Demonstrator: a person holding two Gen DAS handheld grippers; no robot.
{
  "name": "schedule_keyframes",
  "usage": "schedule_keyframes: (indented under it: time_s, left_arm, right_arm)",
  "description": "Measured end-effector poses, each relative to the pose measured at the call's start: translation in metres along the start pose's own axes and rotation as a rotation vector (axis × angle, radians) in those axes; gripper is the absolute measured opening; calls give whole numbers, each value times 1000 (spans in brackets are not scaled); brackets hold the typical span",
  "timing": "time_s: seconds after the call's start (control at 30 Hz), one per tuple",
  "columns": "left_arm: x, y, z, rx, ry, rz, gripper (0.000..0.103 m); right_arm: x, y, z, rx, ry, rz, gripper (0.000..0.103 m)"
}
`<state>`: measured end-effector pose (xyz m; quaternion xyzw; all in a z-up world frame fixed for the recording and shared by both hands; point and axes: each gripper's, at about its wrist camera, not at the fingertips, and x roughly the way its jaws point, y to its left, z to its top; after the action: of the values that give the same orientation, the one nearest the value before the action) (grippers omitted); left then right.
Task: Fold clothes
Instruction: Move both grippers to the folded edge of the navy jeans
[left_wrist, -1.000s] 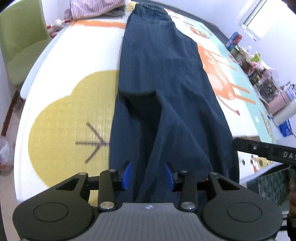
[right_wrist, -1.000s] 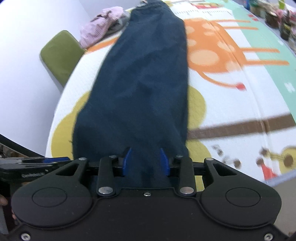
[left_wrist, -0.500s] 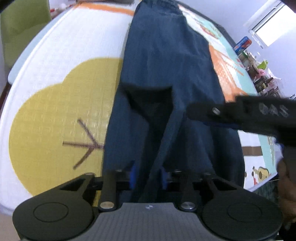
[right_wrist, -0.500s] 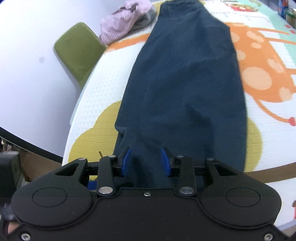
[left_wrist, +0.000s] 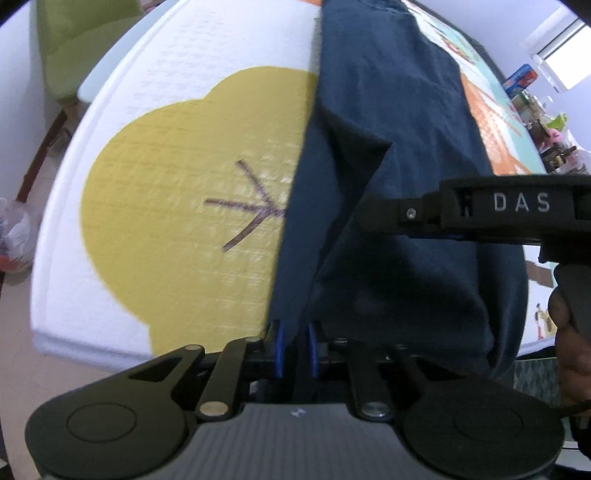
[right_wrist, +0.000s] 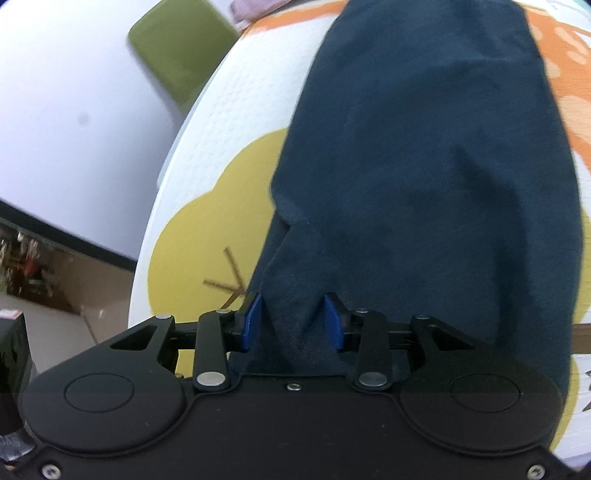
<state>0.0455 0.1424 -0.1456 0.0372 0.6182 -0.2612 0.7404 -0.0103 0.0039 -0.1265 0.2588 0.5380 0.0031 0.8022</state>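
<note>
The dark blue trousers (left_wrist: 399, 155) are lying lengthwise along the counter (left_wrist: 110, 184), on a white mat printed with a big yellow shape and a brown arrow-like mark (left_wrist: 255, 210). Their near end is hanging over the counter's near edge, with one leg hem folded back in a slanting crease.

The left claw (left_wrist: 295, 349) is pointing steeply down at that near edge. Its jaws are closing, and the blue pads (left_wrist: 279, 347) are standing very near each other with a pinch of the trouser hem between them; the cloth is rising taut from the pads, so the pads are pressing on it.

The right claw (right_wrist: 291, 321) is also tilting steeply down over the same end of the trousers, a little further in from the edge. Its blue pads are standing clearly apart, with a peaked fold of the cloth sitting in the gap and touching neither pad that can be seen. In the left wrist view the right claw's black body (left_wrist: 517, 210) is crossing sideways above the trousers, and the person's hand (left_wrist: 572, 332) is gripping its handle at the right edge of the picture.

A green chair (right_wrist: 181, 48) is standing beside the counter's far left side, and a crumpled pinkish garment (right_wrist: 255, 7) is lying at the far end.
</note>
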Motion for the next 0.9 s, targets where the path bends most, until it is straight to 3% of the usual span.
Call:
schedule_keyframes:
  time_s: [0.23, 0.37, 0.47, 0.53, 0.7, 0.9]
  left_arm:
    - [-3, 28, -15, -70, 13, 72, 15]
    - [-7, 38, -19, -99, 0, 49, 16]
    - [-6, 39, -25, -70, 10, 64, 17]
    - [-4, 40, -29, -50, 18, 74, 24]
    - [1, 45, -41, -23, 34, 11, 28]
    - [-3, 42, -41, 30, 12, -4, 28]
  right_arm:
    - [14, 18, -15, -65, 30, -23, 38]
    - [12, 25, -24, -90, 17, -20, 41]
    - [5, 26, -30, -87, -2, -7, 41]
    - [-3, 22, -32, -68, -10, 12, 40]
    - [-18, 11, -41, -54, -24, 6, 40]
    - [-40, -7, -61, -14, -61, -41, 40]
